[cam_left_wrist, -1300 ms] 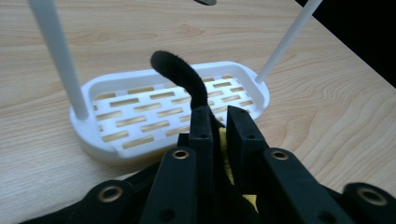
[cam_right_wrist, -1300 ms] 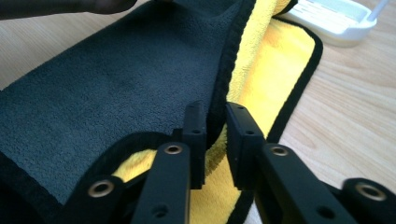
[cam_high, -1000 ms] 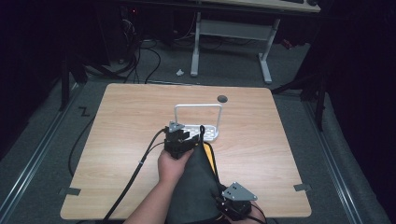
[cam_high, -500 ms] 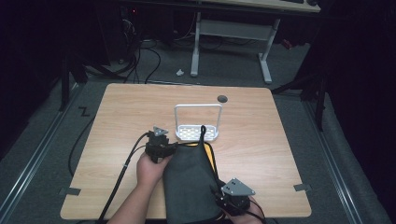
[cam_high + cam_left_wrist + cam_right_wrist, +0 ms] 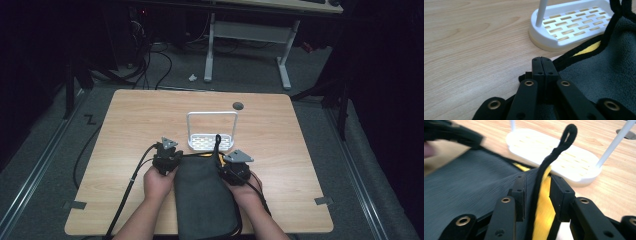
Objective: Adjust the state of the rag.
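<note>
Grey towel [image 5: 205, 200] lies flat just before the white rack [image 5: 211, 142]. Left gripper [image 5: 541, 65] pinches its black-edged corner, jaws together. Right gripper [image 5: 537, 195] is part-open astride the loop edge (probably to lift evenly).

Both forearms enter from the near edge. Left gripper [image 5: 167, 156]: jaws pressed together, fully closed. Right gripper [image 5: 235, 167]: jaws parted, level with the left, well apart.
</note>
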`<state>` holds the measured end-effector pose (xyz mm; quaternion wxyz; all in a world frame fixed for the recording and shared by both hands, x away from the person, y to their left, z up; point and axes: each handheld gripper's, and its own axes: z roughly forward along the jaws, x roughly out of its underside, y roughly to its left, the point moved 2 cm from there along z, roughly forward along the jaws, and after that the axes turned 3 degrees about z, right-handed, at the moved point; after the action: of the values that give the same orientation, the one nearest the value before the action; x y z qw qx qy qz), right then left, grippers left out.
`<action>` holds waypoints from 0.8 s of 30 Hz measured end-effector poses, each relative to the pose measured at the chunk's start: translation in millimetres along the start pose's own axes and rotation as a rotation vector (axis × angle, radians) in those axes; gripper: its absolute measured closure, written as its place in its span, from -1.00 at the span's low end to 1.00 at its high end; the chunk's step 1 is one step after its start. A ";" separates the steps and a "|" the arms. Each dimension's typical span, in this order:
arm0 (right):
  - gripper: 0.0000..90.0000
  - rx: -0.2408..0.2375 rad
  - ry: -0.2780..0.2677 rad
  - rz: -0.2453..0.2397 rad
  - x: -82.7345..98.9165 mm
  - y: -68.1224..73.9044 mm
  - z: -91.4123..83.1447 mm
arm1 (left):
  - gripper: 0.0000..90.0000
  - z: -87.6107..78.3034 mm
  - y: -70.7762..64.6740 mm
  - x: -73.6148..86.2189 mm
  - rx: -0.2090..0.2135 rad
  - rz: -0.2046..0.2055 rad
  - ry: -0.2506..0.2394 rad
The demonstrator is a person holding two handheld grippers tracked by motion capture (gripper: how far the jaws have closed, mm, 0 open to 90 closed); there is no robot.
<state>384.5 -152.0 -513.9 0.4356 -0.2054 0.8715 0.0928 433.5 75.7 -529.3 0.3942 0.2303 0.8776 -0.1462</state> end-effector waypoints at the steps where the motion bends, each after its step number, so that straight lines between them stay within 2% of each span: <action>1: 0.77 0.010 0.023 -0.002 -0.1 -2.0 4.4 | 1.00 0.0 1.7 0.7 -0.001 -0.008 -0.003; 2: 0.85 0.030 0.043 -0.013 1.2 -4.5 7.7 | 1.00 -0.1 3.6 1.7 -0.001 -0.009 -0.005; 4: 0.86 0.044 0.082 -0.004 6.3 -12.4 11.6 | 1.00 -0.4 5.6 4.0 -0.006 -0.011 -0.008; 6: 0.83 0.052 0.106 -0.002 12.3 -19.3 14.4 | 1.00 0.0 7.8 8.0 -0.002 -0.028 -0.009; 8: 0.73 0.054 0.132 0.010 17.6 -24.0 17.8 | 1.00 -2.0 8.9 11.2 -0.006 -0.049 -0.029; 11: 0.73 0.042 0.119 0.033 20.2 -25.5 17.8 | 0.97 -6.5 7.3 12.2 0.021 -0.068 -0.058; 12: 0.74 0.039 0.117 0.031 20.8 -25.1 17.4 | 0.80 -7.4 4.7 12.1 0.046 -0.077 -0.062; 14: 0.74 0.037 0.111 0.028 23.0 -23.8 15.6 | 0.67 -8.2 -3.1 14.6 0.076 -0.059 -0.063; 18: 0.75 0.032 0.098 0.023 28.7 -21.3 9.8 | 0.72 -2.8 -18.3 22.3 0.072 0.017 -0.004; 20: 0.75 0.029 0.094 0.016 32.1 -19.8 5.8 | 0.72 -3.6 -23.1 24.3 0.056 0.055 -0.011; 24: 0.75 0.016 0.095 0.005 39.9 -17.8 -5.0 | 0.72 -7.7 -28.0 27.3 0.084 0.053 0.008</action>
<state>367.3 -180.7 -542.3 0.3949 -0.2038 0.8925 0.0770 398.3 63.1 -542.9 0.3844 0.2704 0.8658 -0.1717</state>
